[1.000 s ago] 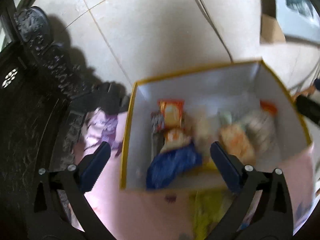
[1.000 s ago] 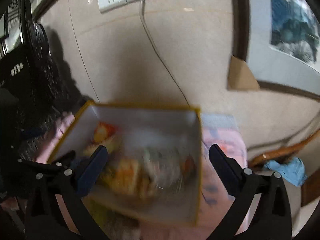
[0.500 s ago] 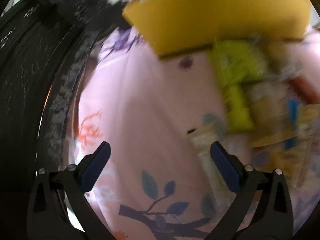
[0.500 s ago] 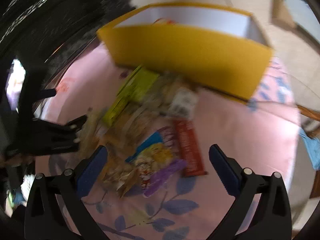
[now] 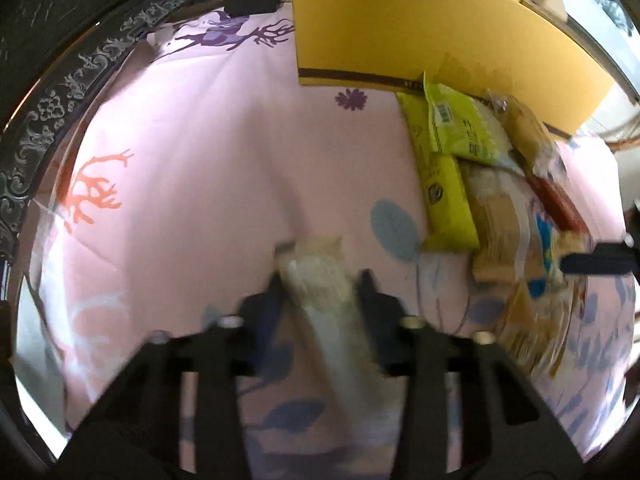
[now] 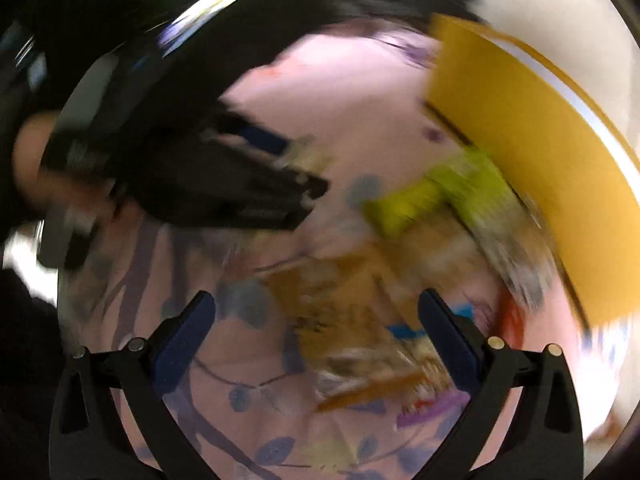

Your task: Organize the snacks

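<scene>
My left gripper [image 5: 320, 284] is shut on a pale beige snack packet [image 5: 320, 276] that lies on the pink floral cloth [image 5: 192, 168]. It also shows in the right wrist view [image 6: 308, 172], at the left. A pile of snacks lies to its right: yellow-green packets [image 5: 448, 160], tan packets [image 5: 500, 216], a red bar [image 5: 556, 200]. The yellow box [image 5: 420, 28] stands behind them. My right gripper [image 6: 316, 320] is open above the blurred snack pile [image 6: 360, 312], holding nothing.
A dark carved wooden edge [image 5: 68, 92] borders the cloth at the left. The yellow box [image 6: 532, 176] stands at the right in the right wrist view. A pale wall lies beyond it.
Both grippers dropped from above the box to the cloth in front of it. My left gripper closed on the beige packet. My right gripper stayed open and swung left over the pile.
</scene>
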